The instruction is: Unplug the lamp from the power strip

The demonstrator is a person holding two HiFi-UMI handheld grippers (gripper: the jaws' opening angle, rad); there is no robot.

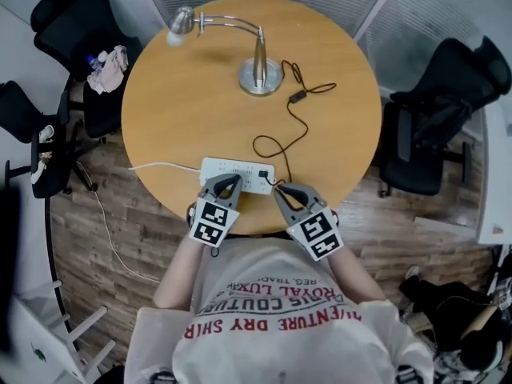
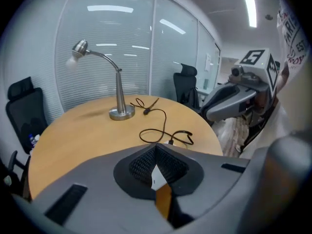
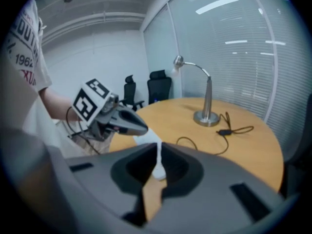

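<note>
The silver desk lamp stands at the far side of the round wooden table. Its black cord runs in loops to a black plug seated in the white power strip at the near edge. My left gripper is shut and empty, its tips over the strip's middle. My right gripper is also shut and empty, with its tips just right of the plug. In the left gripper view the lamp and cord lie ahead. The right gripper view shows the lamp and the strip.
The strip's white lead runs off the table's left edge to the wood floor. Black office chairs stand at the left and right. Glass walls with blinds lie behind the table.
</note>
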